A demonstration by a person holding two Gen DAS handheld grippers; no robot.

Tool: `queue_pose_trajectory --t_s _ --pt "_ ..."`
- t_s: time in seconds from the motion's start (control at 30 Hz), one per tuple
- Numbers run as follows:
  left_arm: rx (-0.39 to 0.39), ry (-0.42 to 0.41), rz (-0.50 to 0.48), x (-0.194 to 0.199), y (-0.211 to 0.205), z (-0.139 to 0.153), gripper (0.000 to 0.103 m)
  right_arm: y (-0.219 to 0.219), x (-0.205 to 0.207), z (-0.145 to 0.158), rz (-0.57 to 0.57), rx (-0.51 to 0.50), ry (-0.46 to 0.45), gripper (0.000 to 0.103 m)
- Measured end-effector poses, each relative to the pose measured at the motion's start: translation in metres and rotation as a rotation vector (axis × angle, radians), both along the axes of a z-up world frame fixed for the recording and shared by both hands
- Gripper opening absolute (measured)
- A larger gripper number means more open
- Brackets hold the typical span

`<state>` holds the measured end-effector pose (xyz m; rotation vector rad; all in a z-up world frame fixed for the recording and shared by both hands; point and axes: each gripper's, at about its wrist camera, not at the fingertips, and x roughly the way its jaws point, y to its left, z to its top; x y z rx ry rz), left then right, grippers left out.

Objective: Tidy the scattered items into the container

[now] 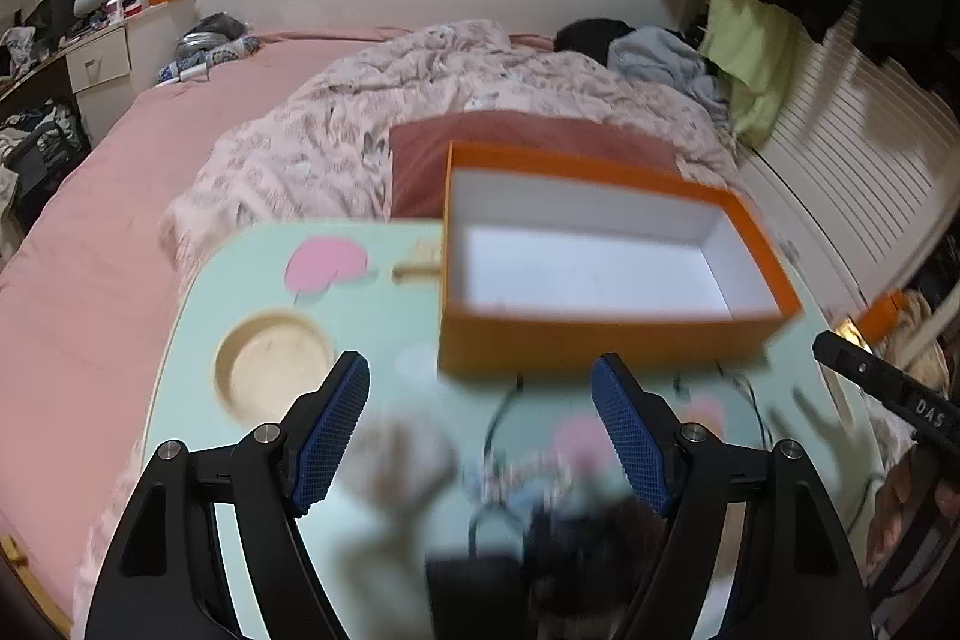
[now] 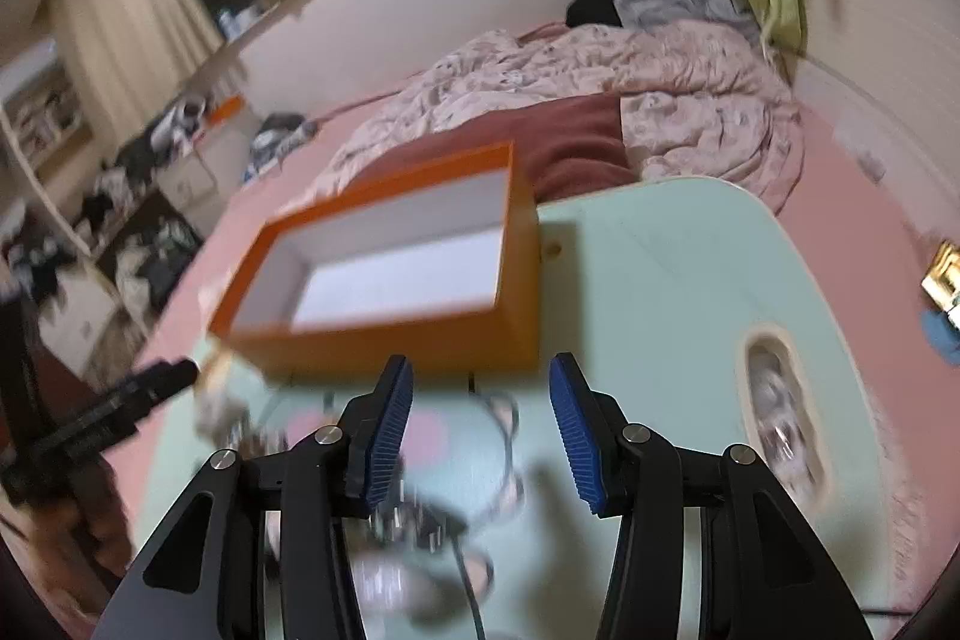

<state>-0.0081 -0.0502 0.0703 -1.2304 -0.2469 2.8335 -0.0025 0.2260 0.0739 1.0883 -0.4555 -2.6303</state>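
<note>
Because the orange box sat empty at the table's far edge, I kept the left gripper and right gripper parted, holding nothing, over blurred clutter nearer me.

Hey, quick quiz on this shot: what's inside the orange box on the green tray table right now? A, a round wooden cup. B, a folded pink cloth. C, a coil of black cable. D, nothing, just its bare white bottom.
D: both wrist views look into the orange box and show only its bare white floor and walls; the blurred clutter lies on the tray table in front of it.
</note>
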Motion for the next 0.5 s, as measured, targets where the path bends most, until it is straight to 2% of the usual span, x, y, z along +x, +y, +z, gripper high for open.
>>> queue_pose_trajectory --t_s 0.1,0.2,0.27,0.4,0.5 --pt "0.002 -0.011 -0.033 0.034 0.003 -0.002 0.077 -0.015 0.036 -0.01 0.041 0.09 -0.012 0.048" --pt "-0.034 -0.027 -0.056 0.068 0.012 -0.007 0.077 -0.029 0.063 -0.022 0.027 0.232 -0.033 0.048" --pt "-0.054 -0.031 -0.068 0.085 0.019 -0.012 0.077 -0.035 0.077 -0.026 0.039 0.271 -0.028 0.049" --pt "-0.086 -0.052 -0.071 0.096 0.029 -0.025 0.077 -0.049 0.092 -0.036 0.062 0.362 -0.023 0.053" --pt "-0.111 -0.078 -0.067 0.094 0.034 -0.033 0.077 -0.052 0.088 -0.048 0.093 0.389 -0.073 0.056"
